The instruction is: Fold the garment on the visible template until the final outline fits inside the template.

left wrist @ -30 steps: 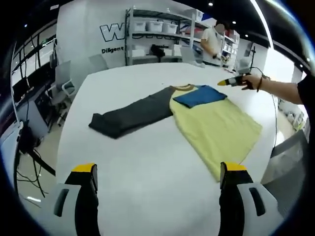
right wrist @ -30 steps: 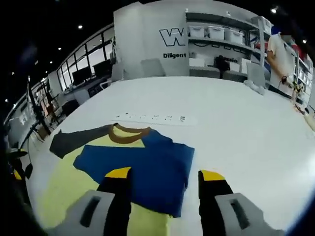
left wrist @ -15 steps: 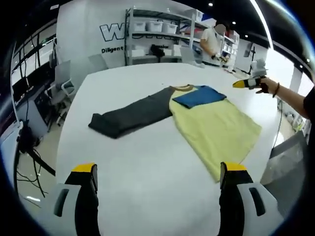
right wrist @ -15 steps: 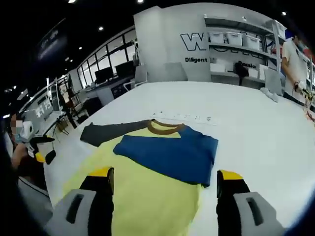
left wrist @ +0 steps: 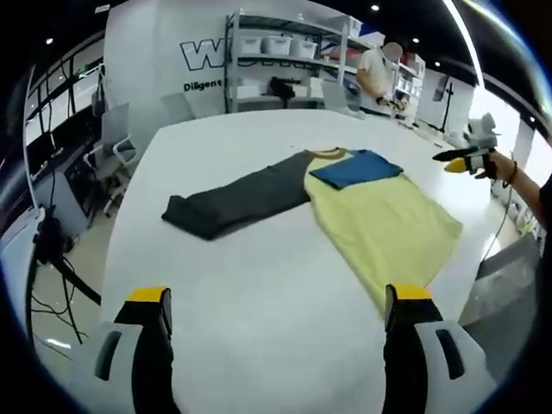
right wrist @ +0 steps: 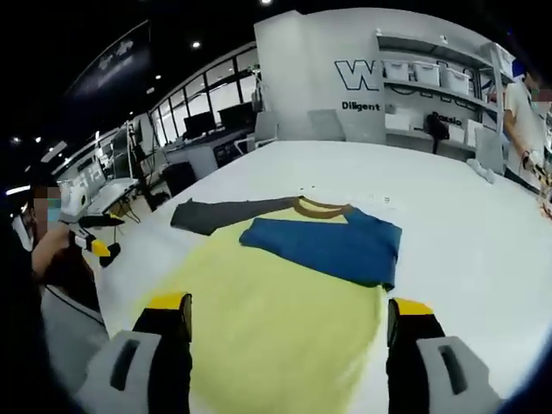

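Your jaws stand wide apart on both sides and hold nothing: the left gripper (left wrist: 274,332) hangs above bare white table (left wrist: 250,285), and the right gripper (right wrist: 289,345) hangs over the near hem of the garment (right wrist: 285,302) without touching it.

The garment lies flat on the table. Its yellow body (left wrist: 379,224) spreads toward the table's edge on your right in the left gripper view. The blue sleeve (left wrist: 355,168) is folded in across the chest, just below the brown collar (left wrist: 325,153). The dark grey sleeve (left wrist: 237,200) stretches straight out to the other side, its cuff end bunched slightly. In the right gripper view you see the same layout from the hem end — yellow cloth nearest, blue sleeve (right wrist: 328,246) across it, grey sleeve (right wrist: 228,213) trailing off to the left past the collar (right wrist: 321,207). A faint line of small marks (right wrist: 345,195) shows on the table just beyond the collar; you cannot tell what it is.

Farther out, your right gripper (left wrist: 461,159) shows at the right edge of the left gripper view, held in your hand (left wrist: 498,164) well off the cloth. Behind the table stand a shelving unit (left wrist: 276,60) with white bins, a wall with large lettering (left wrist: 207,56), office chairs (left wrist: 116,138) and another person (left wrist: 379,73) near the shelves.
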A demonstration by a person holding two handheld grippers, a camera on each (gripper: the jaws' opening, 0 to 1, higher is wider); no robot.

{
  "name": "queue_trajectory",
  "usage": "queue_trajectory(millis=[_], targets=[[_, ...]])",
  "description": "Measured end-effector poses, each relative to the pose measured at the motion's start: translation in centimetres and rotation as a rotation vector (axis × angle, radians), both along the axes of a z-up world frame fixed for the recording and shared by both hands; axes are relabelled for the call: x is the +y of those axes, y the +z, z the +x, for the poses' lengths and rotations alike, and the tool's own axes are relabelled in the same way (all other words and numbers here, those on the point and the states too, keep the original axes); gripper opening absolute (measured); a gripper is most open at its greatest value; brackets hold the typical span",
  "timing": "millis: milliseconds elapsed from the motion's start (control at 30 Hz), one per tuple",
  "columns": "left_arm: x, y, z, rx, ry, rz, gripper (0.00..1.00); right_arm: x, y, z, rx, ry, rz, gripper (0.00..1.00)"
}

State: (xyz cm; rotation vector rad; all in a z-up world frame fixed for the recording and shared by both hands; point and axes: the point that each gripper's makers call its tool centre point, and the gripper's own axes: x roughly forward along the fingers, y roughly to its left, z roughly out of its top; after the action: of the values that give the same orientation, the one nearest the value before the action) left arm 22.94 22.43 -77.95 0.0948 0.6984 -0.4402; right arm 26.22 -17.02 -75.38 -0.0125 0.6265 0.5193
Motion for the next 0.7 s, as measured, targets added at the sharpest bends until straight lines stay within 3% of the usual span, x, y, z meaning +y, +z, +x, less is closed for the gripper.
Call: queue_trajectory(millis=[367, 700], targets=[[0.7, -0.1, 2.1, -0.006, 0.016, 0.001, 0.95, 1.2, 0.7, -3.6, -0.016, 0.027, 0.022, 0.95], [2.8, -0.7, 6.0, -0.017, 0.093, -0.003, 0.91, 1.7, 2.7, -5.4, -0.067, 0.044, 0.017, 0.97]])
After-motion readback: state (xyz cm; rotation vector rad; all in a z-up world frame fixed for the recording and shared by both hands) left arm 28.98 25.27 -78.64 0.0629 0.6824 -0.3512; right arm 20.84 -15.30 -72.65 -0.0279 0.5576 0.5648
